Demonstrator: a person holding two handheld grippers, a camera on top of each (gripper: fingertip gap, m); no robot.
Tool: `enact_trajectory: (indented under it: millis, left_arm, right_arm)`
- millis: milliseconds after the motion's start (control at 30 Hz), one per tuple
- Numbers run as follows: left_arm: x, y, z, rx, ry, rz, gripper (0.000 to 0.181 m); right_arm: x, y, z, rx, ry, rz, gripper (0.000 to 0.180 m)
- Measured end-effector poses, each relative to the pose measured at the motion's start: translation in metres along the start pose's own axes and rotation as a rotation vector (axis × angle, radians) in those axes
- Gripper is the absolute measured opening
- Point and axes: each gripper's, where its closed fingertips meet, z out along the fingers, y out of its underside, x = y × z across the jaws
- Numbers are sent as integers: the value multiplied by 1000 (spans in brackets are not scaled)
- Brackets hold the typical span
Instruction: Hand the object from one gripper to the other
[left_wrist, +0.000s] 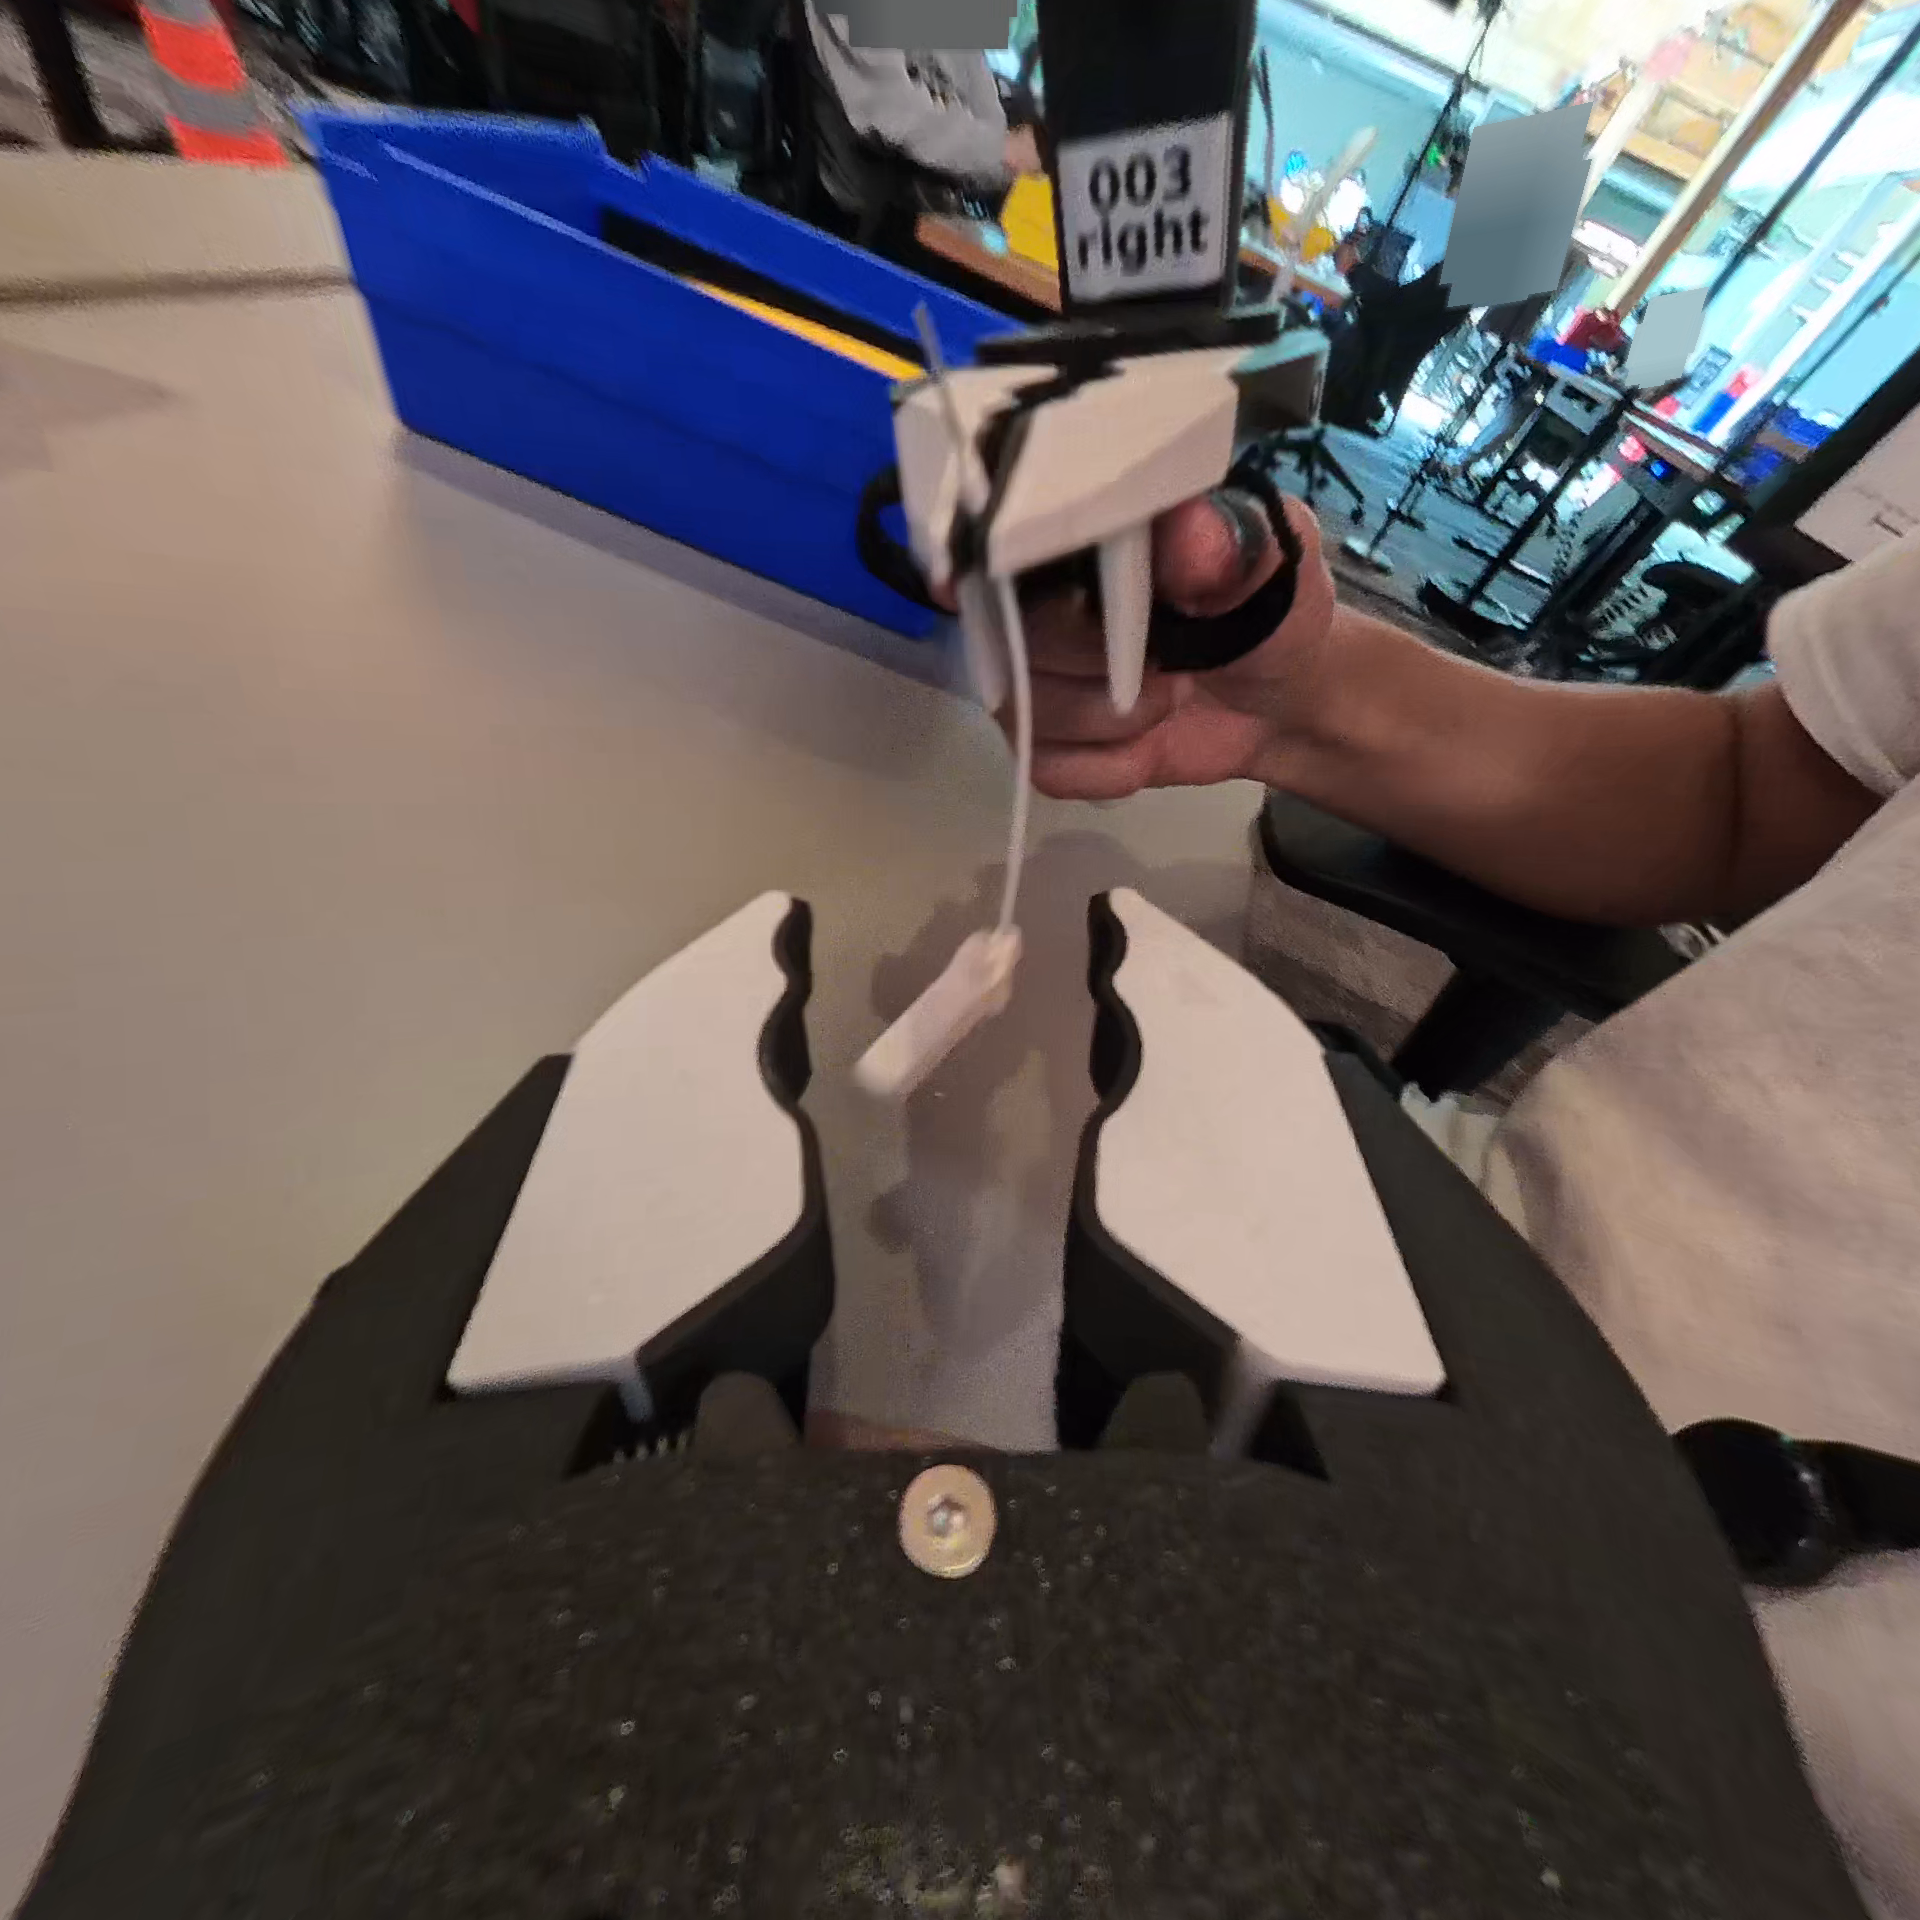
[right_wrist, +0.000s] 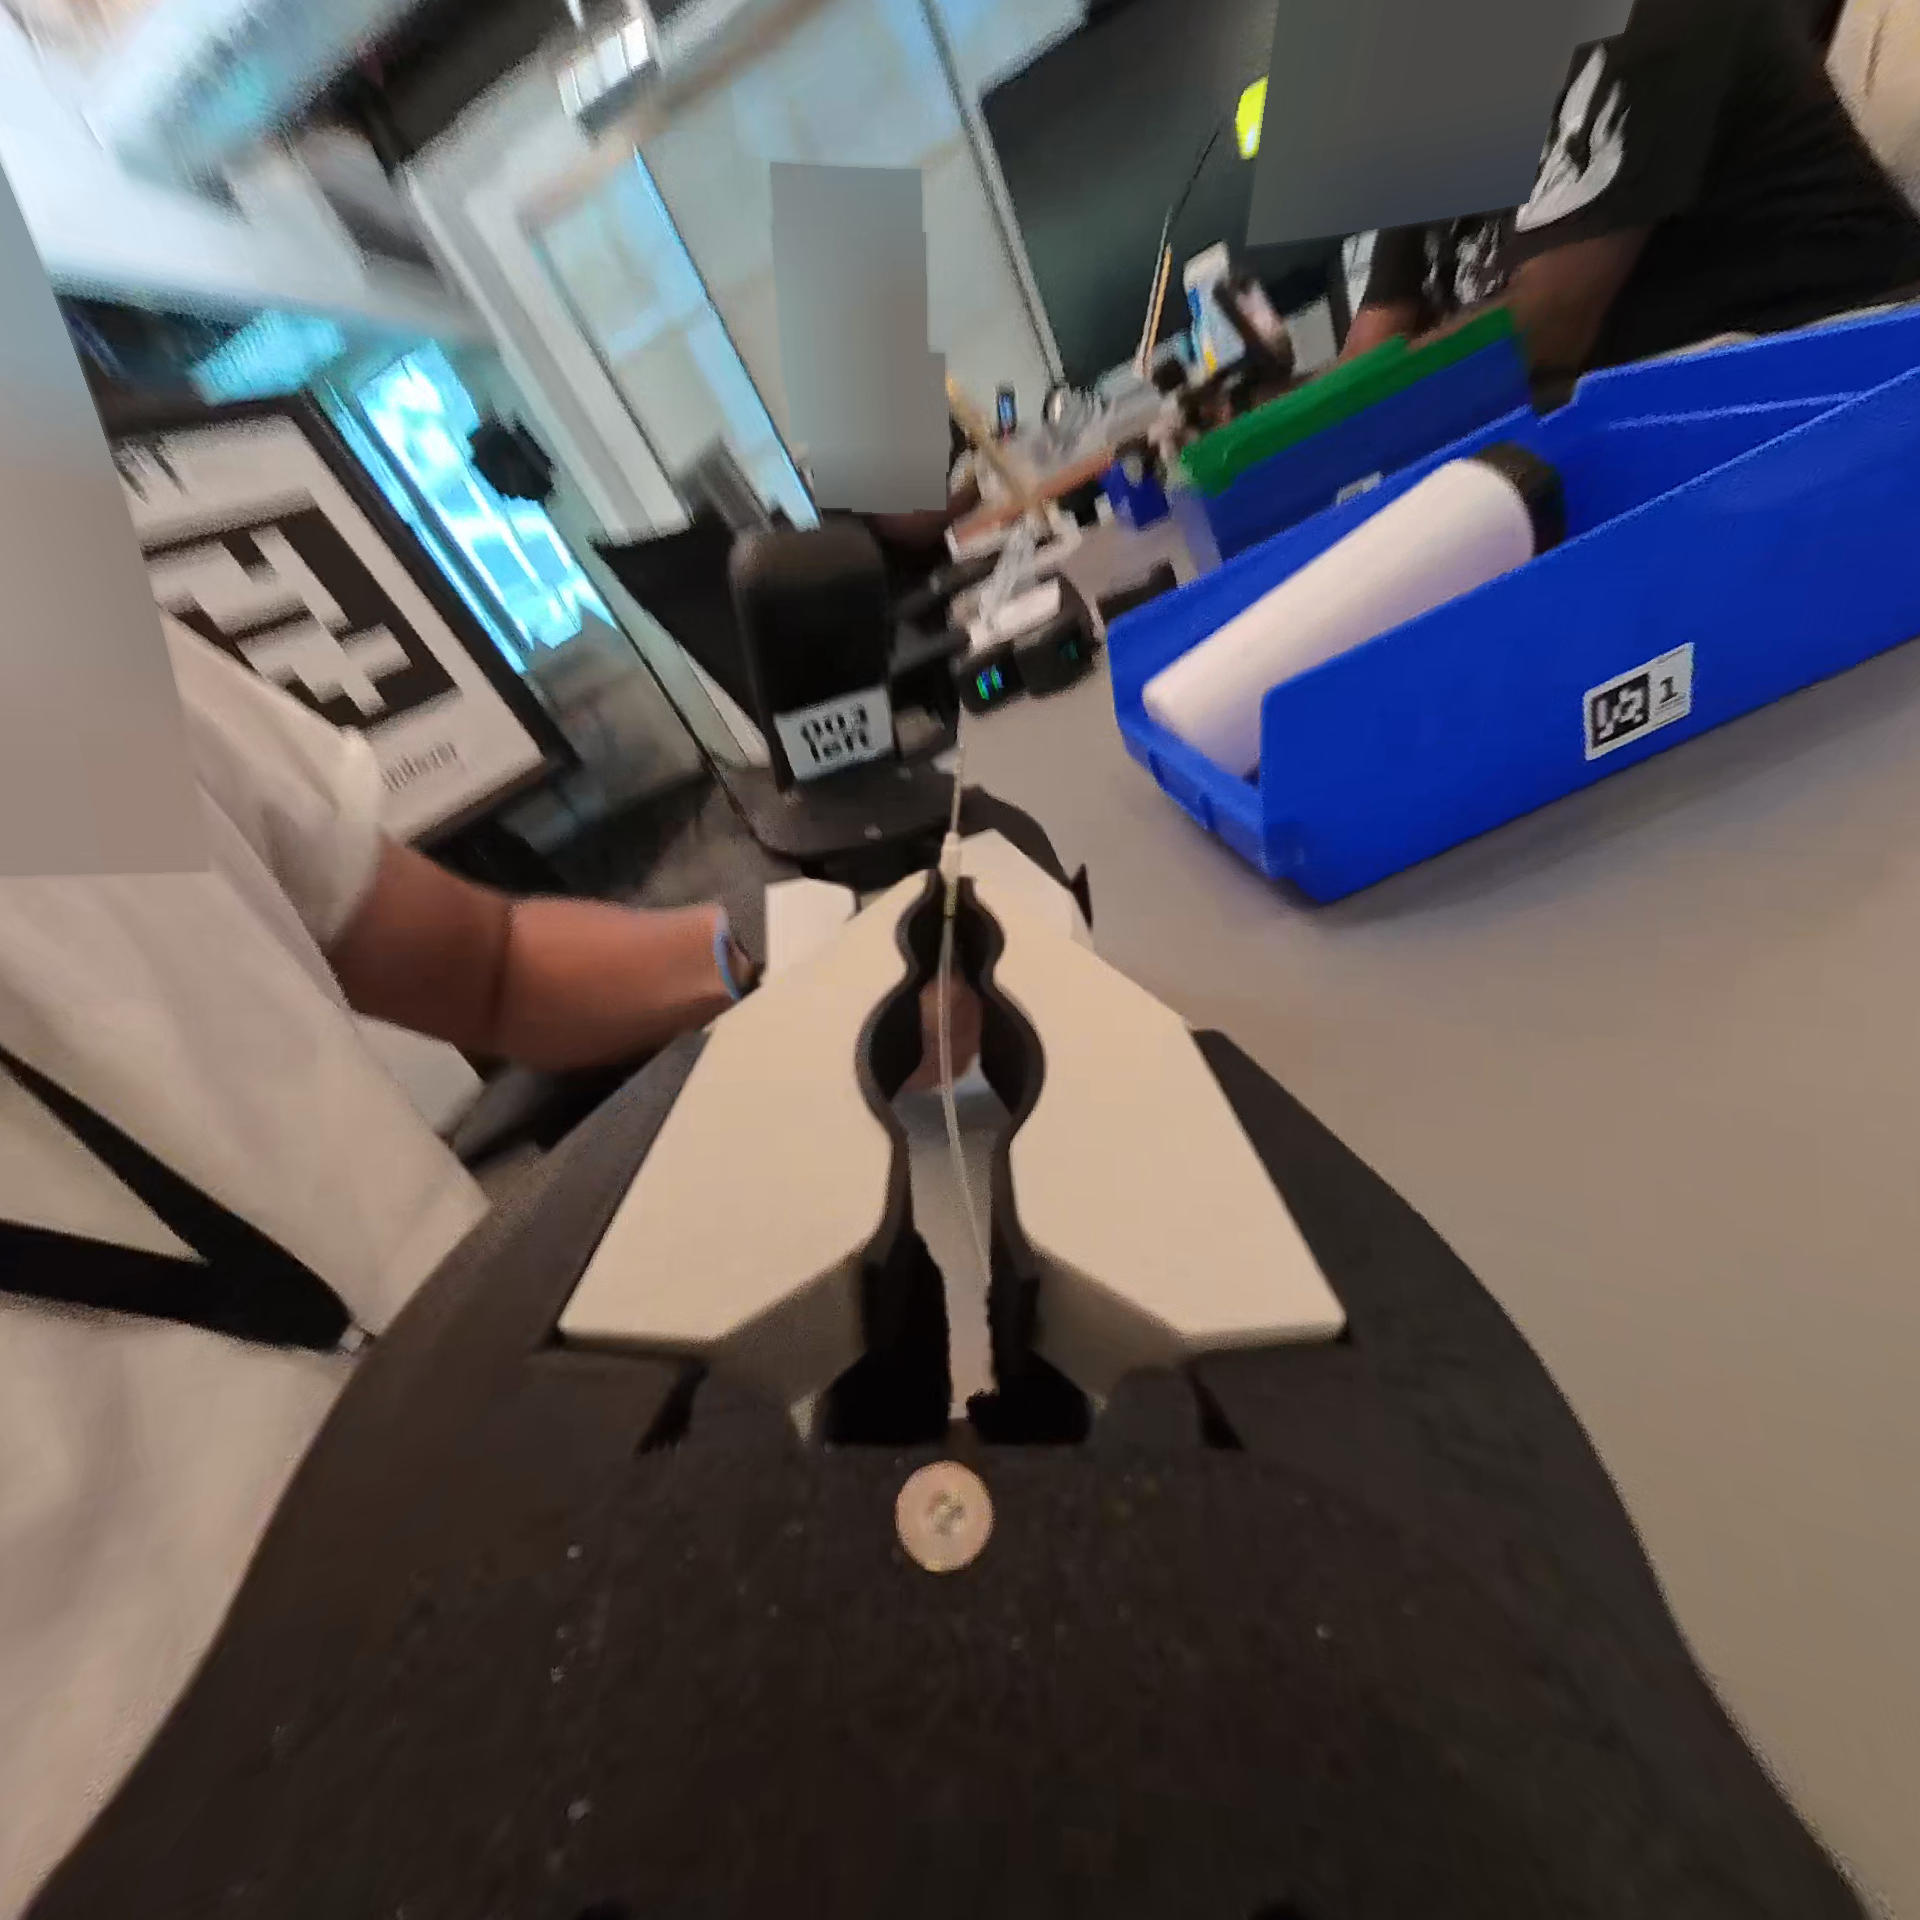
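Observation:
The object is a thin white cable (left_wrist: 1023, 790) with a white plug end (left_wrist: 935, 1023). My right gripper (left_wrist: 982, 540) is shut on the cable and holds it hanging above the table. The plug end hangs in the gap between the white fingers of my left gripper (left_wrist: 951, 914), which is open and not touching it. In the right wrist view, my right gripper (right_wrist: 951, 894) is shut with the cable (right_wrist: 951, 1091) running down the slit between its fingers. The left gripper's black body (right_wrist: 821, 623) shows just beyond them.
A blue bin (left_wrist: 623, 395) stands on the grey table (left_wrist: 312, 831) behind the grippers; in the right wrist view the bin (right_wrist: 1455, 748) holds a white cylinder (right_wrist: 1351, 603). A person's hand (left_wrist: 1195, 707) holds the right gripper. A second person stands behind the bin. One gripper's finger ends stand about 6 cm off the other's.

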Motion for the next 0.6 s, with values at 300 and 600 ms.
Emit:
enact_trajectory:
  millis: [300,600]
  left_arm:
    - [27,10,7,1,232,-17,84]
    - [66,8,28,-7,393,-107,78]
  right_arm:
    - [-47,-49,-18,270,-472,376,2]
    - [-53,-41,3,254,-452,354,2]
